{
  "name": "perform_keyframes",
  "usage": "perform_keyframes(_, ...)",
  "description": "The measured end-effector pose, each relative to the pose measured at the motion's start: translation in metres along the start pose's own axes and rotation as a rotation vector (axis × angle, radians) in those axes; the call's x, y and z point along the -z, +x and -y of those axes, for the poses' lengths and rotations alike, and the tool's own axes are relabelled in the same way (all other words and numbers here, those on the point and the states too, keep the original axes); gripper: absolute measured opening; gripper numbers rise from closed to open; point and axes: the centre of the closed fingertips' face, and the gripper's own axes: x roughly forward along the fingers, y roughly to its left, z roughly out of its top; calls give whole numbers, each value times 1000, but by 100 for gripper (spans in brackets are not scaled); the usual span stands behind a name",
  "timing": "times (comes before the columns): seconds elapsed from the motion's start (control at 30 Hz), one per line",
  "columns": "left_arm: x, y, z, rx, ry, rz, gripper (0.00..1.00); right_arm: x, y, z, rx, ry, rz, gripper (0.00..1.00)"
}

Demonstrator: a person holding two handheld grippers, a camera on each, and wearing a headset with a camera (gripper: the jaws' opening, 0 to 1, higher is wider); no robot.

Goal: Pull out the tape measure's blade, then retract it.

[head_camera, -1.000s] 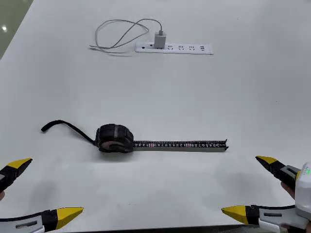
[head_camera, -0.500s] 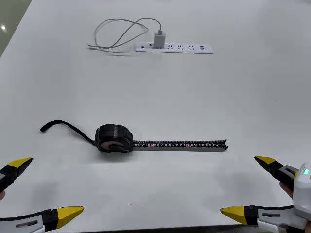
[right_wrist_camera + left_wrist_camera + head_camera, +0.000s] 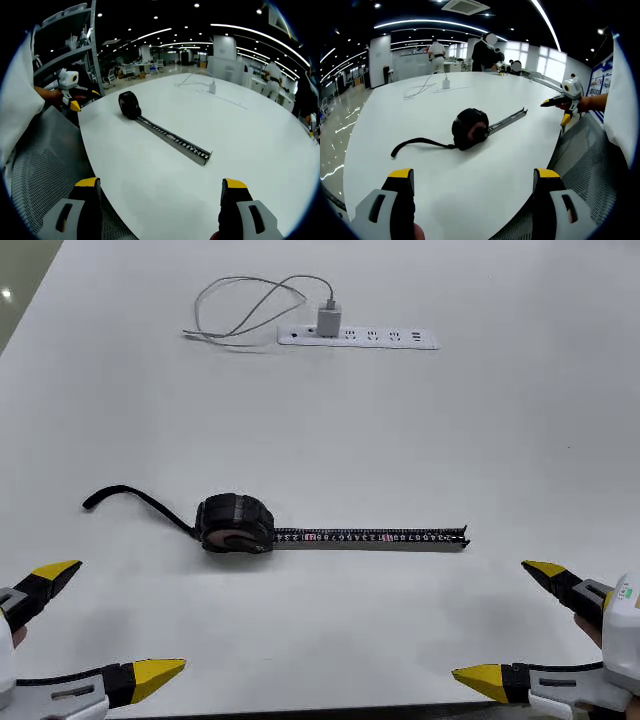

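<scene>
A black tape measure (image 3: 235, 525) lies on the white table (image 3: 330, 430), its blade (image 3: 370, 537) drawn out to the right and lying flat, a black wrist strap (image 3: 135, 502) trailing left. The left gripper view has the case (image 3: 470, 128) ahead with the blade (image 3: 507, 120) running away right. From the right gripper view the blade's hooked end (image 3: 202, 156) is nearest and the case (image 3: 129, 104) farther back. My left gripper (image 3: 105, 625) stands open at the lower left, apart from the tape. My right gripper (image 3: 510, 625) stands open at the lower right, short of the blade's end.
A white power strip (image 3: 357, 337) with a plugged charger (image 3: 329, 318) and a looped white cable (image 3: 245, 305) lies at the far side of the table. The table's near edge runs just below both grippers. People stand in the room behind, far off.
My left gripper has shifted slightly right and up into view. The tape measure, its blade and my right gripper have stayed put.
</scene>
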Motion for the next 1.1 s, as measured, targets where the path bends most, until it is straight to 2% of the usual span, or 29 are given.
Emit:
perform_keyframes(0.23, 0, 7, 6, 15, -19, -3, 97, 1, 1, 0, -4, 2, -3, 99)
perform_keyframes(0.5, -8, 18, 13, 28, -39, 13, 97, 1, 2, 0, -4, 4, -2, 99)
perform_keyframes(1.1, -22, 46, 14, 27, -71, 12, 95, 1, 2, 0, -6, 9, 1, 99)
